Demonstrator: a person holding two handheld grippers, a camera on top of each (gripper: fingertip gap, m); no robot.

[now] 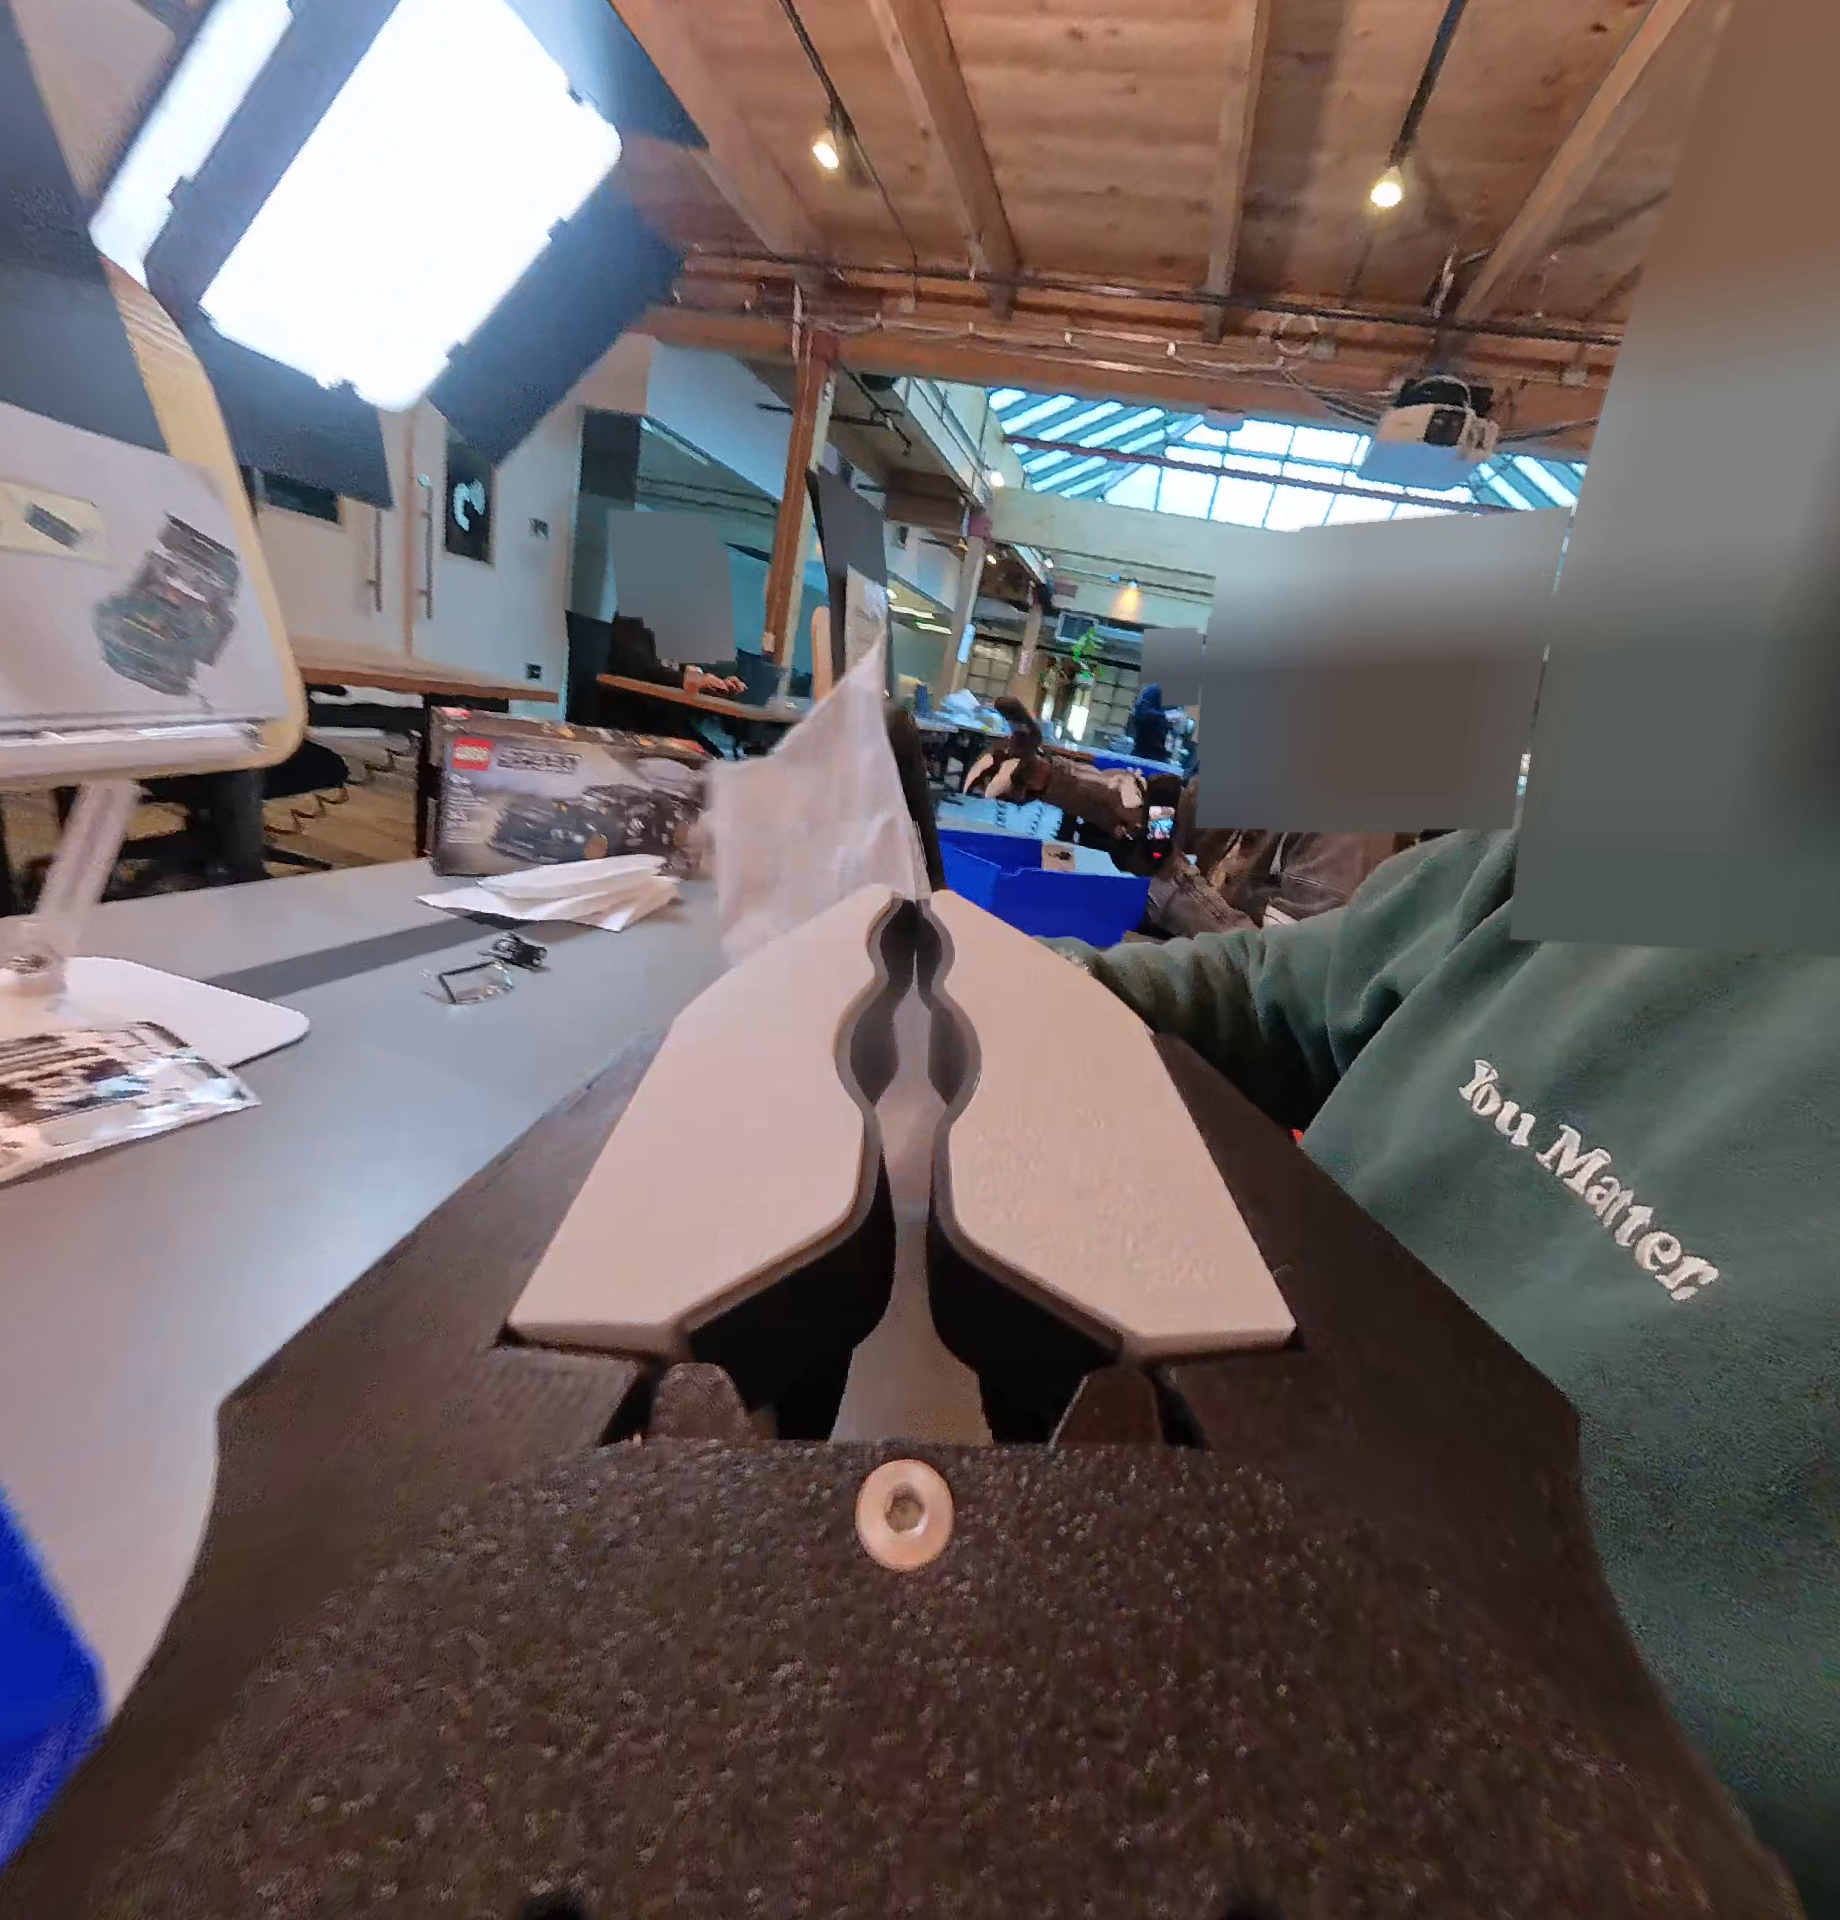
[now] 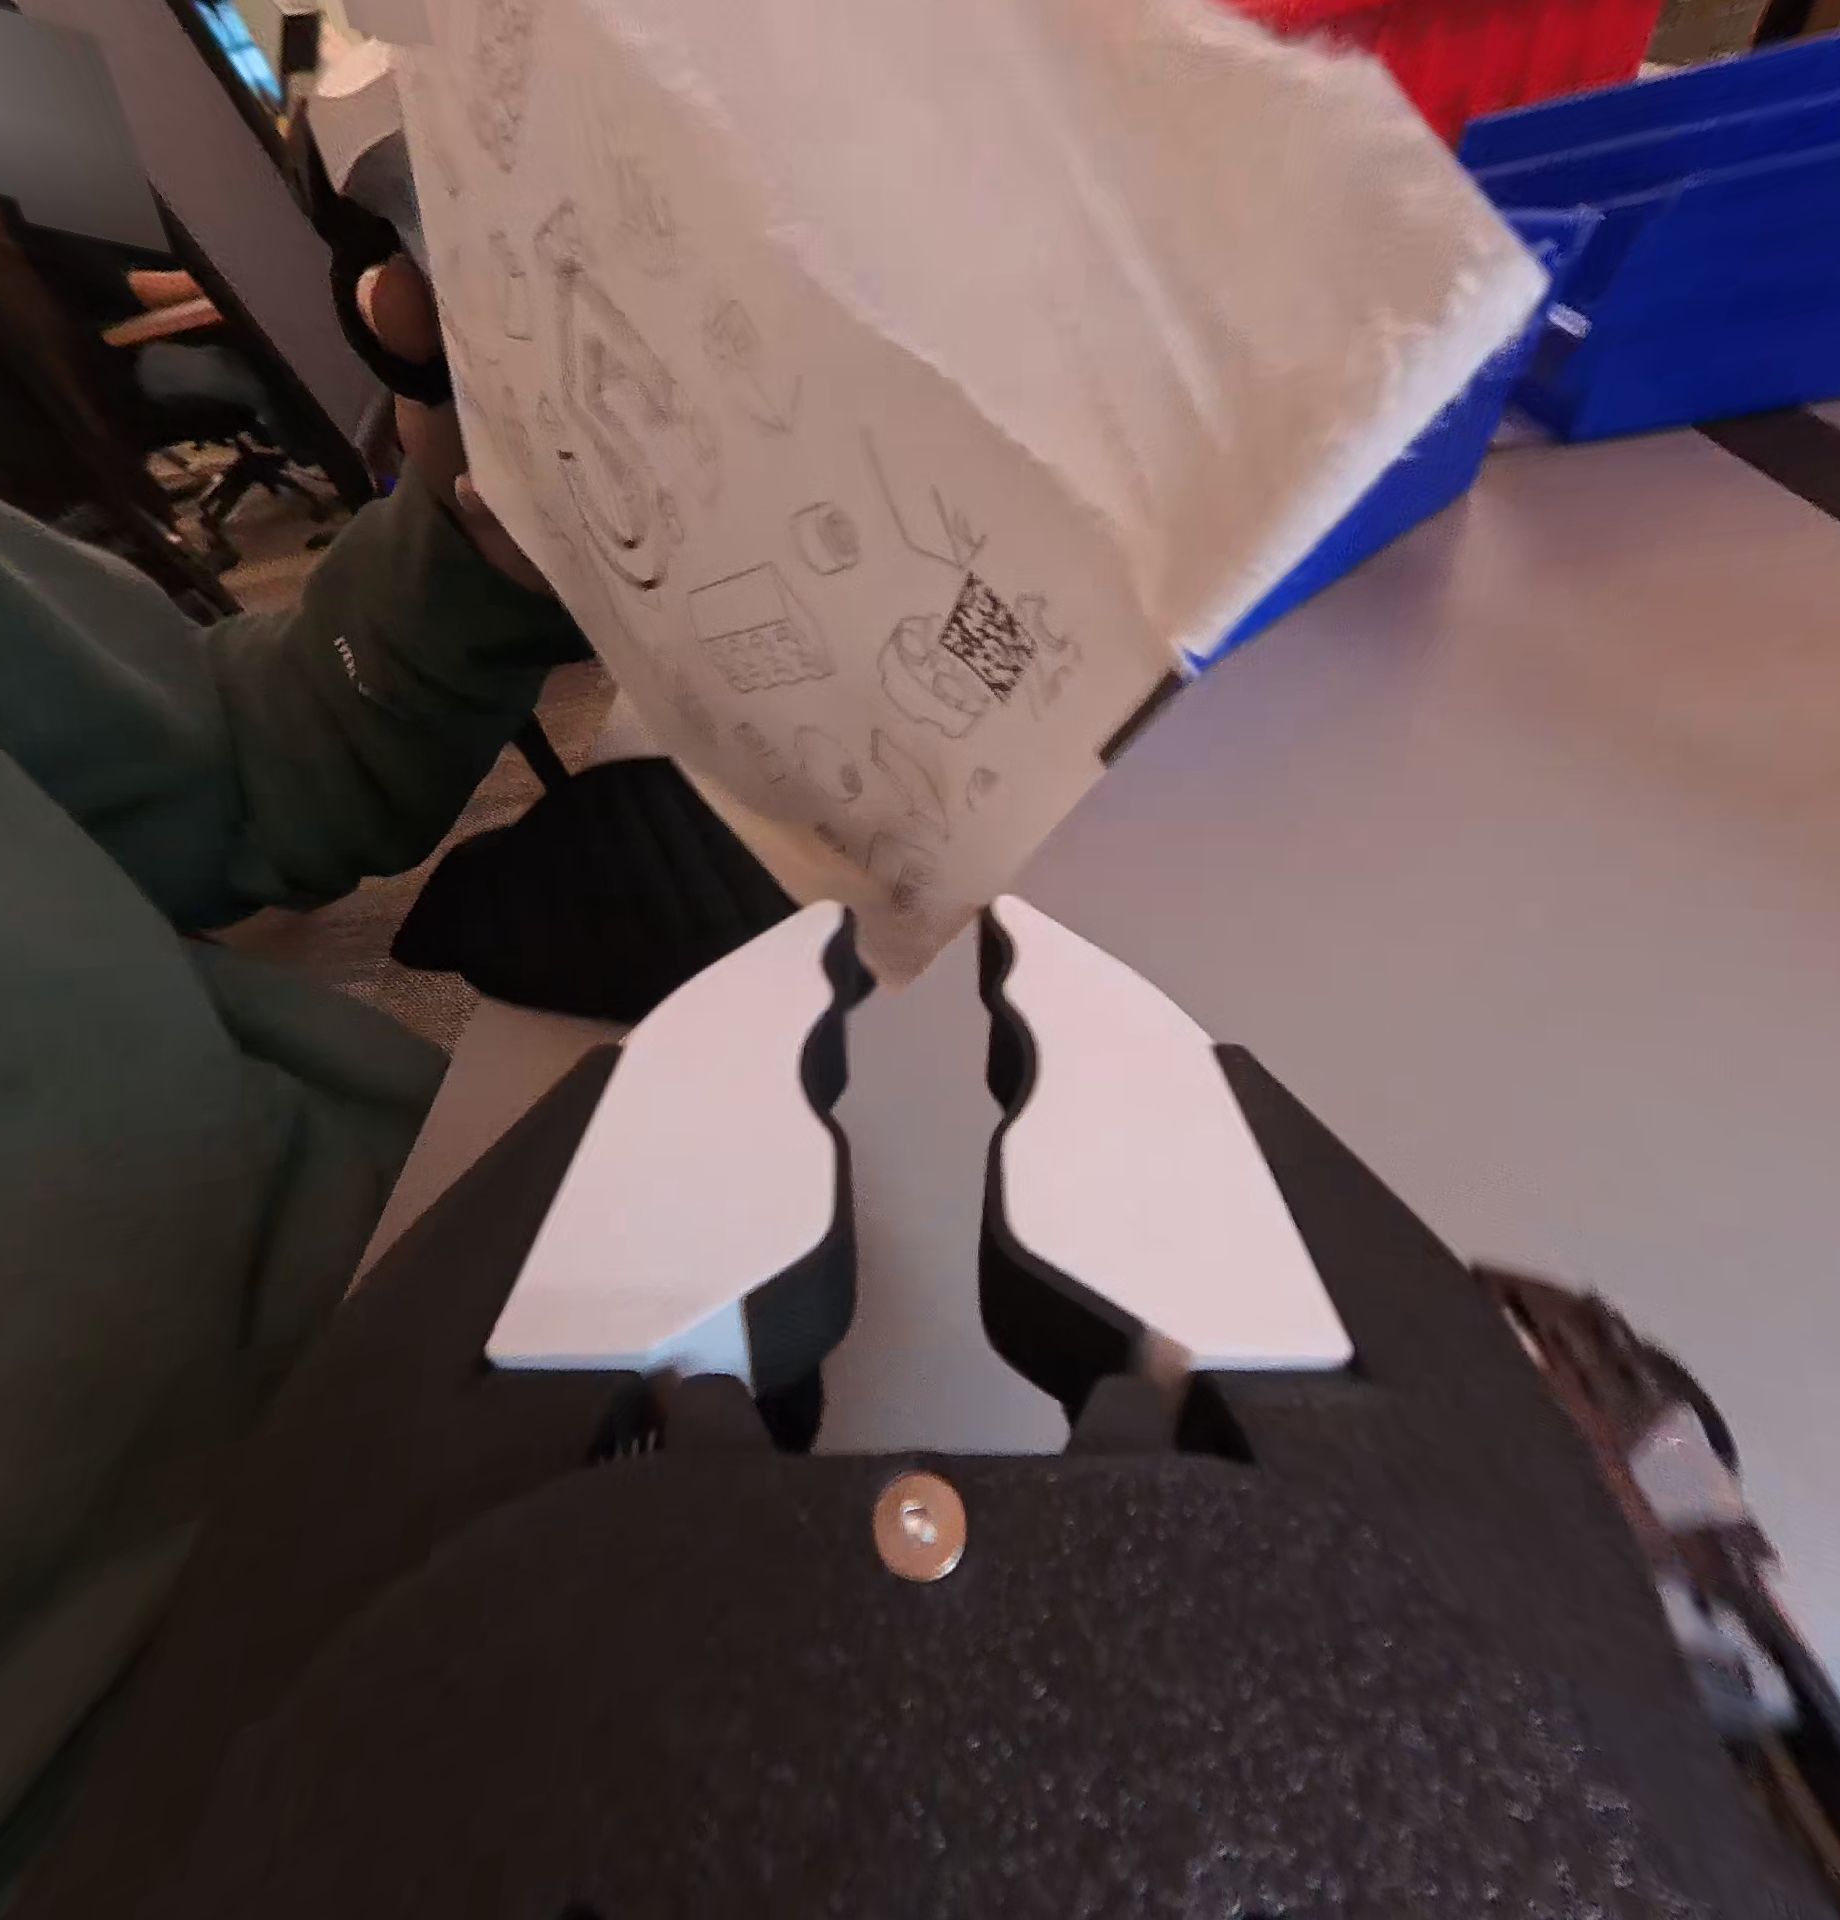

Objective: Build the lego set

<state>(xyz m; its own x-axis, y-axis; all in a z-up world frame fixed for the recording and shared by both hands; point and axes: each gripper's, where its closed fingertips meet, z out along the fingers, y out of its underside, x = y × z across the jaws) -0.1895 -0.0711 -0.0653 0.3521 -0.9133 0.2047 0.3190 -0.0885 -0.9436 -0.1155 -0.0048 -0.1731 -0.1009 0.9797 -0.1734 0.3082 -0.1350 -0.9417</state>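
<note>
The left gripper point(image 1: 914, 914) has its fingers pressed together on the lower edge of a white paper bag point(image 1: 812, 800), which stands up from the tips, raised above the grey worktop point(image 1: 396, 1101). In the right wrist view the same bag point(image 2: 895, 416) hangs tilted, printed with line drawings of parts, its lowest corner dipping between the spread fingers of the right gripper point(image 2: 911, 925); whether that corner touches either finger cannot be told. A hand point(image 2: 407, 343) in a green sleeve point(image 2: 303, 686) shows at the bag's far edge.

Behind the bag, blue bins point(image 2: 1674, 239) sit along the worktop's far side, close to the bag's upper corner. To the left, well apart, lie the set's box point(image 1: 573, 795), flattened white bags point(image 1: 573, 894), a few small dark pieces point(image 1: 490, 966), a clear packet point(image 1: 74, 1101) near the near edge, and a stand holding an instruction booklet point(image 1: 95, 592). The stretch of worktop between these and the left gripper lies open.
</note>
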